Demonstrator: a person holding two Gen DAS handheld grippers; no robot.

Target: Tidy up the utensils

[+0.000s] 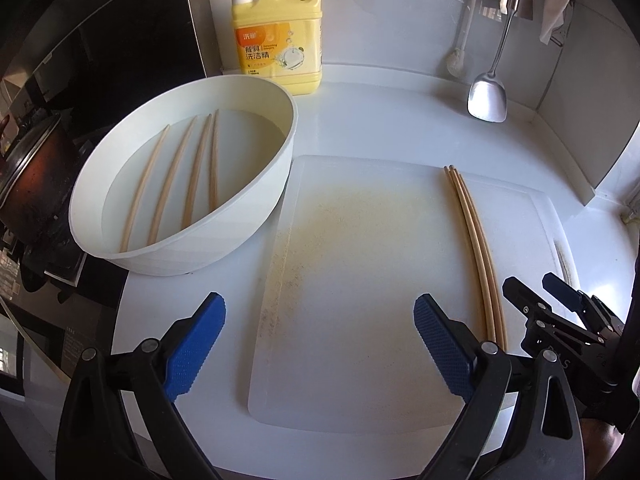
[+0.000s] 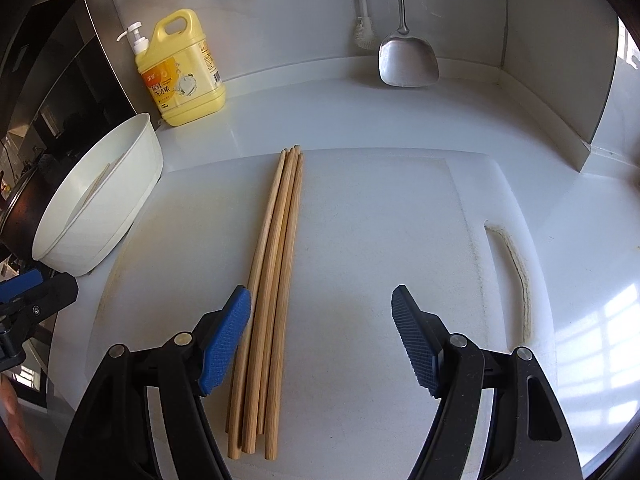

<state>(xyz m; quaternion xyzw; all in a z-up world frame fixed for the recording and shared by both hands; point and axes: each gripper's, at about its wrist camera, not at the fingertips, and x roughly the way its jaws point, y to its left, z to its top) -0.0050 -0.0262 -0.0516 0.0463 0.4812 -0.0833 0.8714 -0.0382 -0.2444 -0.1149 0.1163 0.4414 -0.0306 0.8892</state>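
Observation:
Several wooden chopsticks (image 2: 276, 264) lie bundled side by side on a white cutting board (image 2: 380, 240); they also show in the left wrist view (image 1: 476, 248). Several more chopsticks (image 1: 176, 184) lie in water inside a white basin (image 1: 256, 200) left of the board. My left gripper (image 1: 320, 344) is open and empty above the board's near left part. My right gripper (image 2: 320, 336) is open and empty above the board, its left finger (image 2: 226, 340) just over the bundle's near ends. It also shows in the left wrist view (image 1: 540, 296).
A yellow dish soap bottle (image 1: 280, 36) stands at the back by the wall. A metal spatula (image 1: 488, 96) and a white brush (image 1: 458, 62) hang at the back right. A dark pot (image 1: 28, 176) and stove sit left of the basin (image 2: 100, 208).

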